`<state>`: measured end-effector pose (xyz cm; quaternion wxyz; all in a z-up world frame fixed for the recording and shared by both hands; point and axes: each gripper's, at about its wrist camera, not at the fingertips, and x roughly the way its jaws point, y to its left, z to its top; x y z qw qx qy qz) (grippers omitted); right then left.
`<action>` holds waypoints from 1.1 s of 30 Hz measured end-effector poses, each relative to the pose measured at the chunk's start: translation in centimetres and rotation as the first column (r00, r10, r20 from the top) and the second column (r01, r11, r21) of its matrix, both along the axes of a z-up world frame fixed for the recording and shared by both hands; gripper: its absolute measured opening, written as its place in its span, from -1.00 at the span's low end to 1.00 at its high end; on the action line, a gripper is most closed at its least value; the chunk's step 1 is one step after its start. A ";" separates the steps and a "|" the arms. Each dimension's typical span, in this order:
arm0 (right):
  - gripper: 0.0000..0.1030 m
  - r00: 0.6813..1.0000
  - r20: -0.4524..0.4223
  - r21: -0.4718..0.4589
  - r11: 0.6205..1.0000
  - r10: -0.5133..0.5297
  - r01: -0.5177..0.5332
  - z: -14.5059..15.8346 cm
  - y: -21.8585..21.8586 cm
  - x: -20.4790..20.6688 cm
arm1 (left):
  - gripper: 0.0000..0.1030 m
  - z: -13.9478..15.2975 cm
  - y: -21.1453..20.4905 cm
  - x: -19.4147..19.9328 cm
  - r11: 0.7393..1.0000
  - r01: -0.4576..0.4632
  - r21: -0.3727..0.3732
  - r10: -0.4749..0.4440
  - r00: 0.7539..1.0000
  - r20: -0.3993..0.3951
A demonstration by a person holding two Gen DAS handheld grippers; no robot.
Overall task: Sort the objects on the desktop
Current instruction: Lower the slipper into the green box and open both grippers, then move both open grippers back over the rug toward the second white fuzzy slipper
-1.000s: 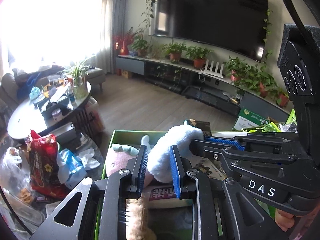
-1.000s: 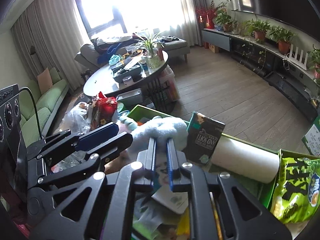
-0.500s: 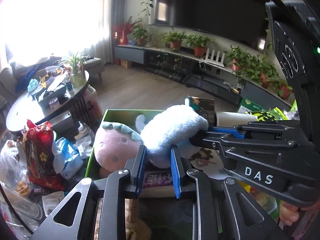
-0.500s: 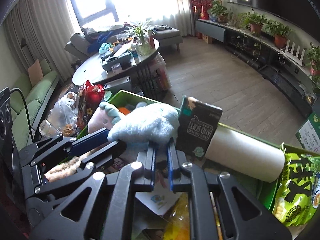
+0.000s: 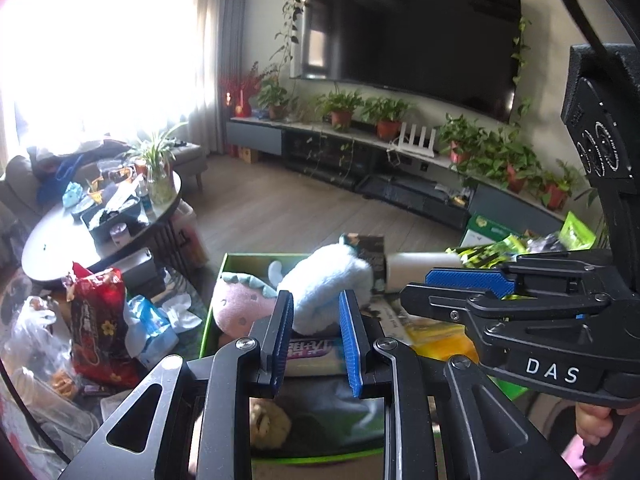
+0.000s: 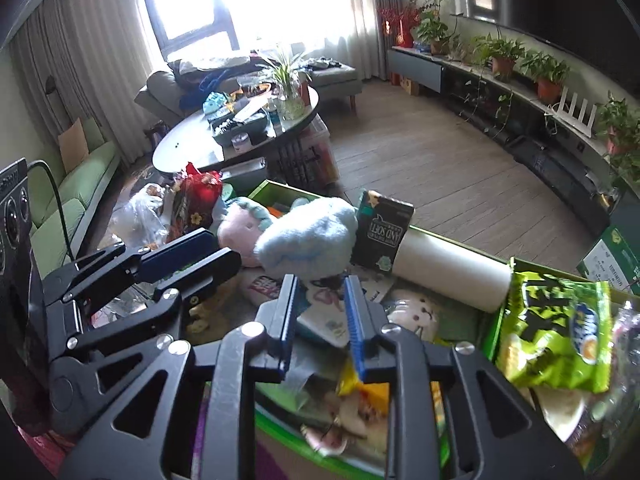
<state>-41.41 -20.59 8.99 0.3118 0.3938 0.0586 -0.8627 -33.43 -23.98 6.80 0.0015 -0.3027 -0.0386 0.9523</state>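
The light-blue plush toy (image 5: 324,284) now lies released in the green box (image 5: 244,258), leaning on the pink strawberry plush (image 5: 240,304); the left gripper (image 5: 316,336) and right gripper (image 6: 320,312) have both spread their jaws, so this item looks sorted. Its long axis runs from the strawberry plush toward the dark tissue pack (image 6: 382,230).

green box (image 6: 493,322) stuffed with soft toys, blue plush (image 6: 310,236) on top, pink strawberry plush (image 6: 236,232), paper roll (image 6: 450,270), snack bag (image 6: 556,338) on the rim
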 end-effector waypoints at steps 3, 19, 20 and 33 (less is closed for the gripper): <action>-0.52 0.999 -0.037 -0.002 1.000 0.006 -0.006 2.1 0.2 2.0 | -0.33 1.8 0.5 1.7 1.000 -0.024 -0.020 0.023 0.999 -0.036; -0.24 0.995 -0.068 0.006 0.997 -0.074 0.075 5.0 7.2 13.6 | 0.40 5.3 5.0 10.8 1.000 -0.012 -0.011 0.011 0.996 -0.085; -0.24 0.995 -0.063 0.004 0.997 -0.080 0.080 4.8 7.8 14.3 | 0.40 5.3 5.4 11.2 1.000 -0.005 -0.010 0.004 0.996 -0.084; -0.07 0.986 -0.137 -0.013 0.995 -0.098 0.098 5.3 13.1 21.8 | 0.40 6.5 11.2 17.2 0.998 0.031 -0.053 -0.036 0.994 -0.103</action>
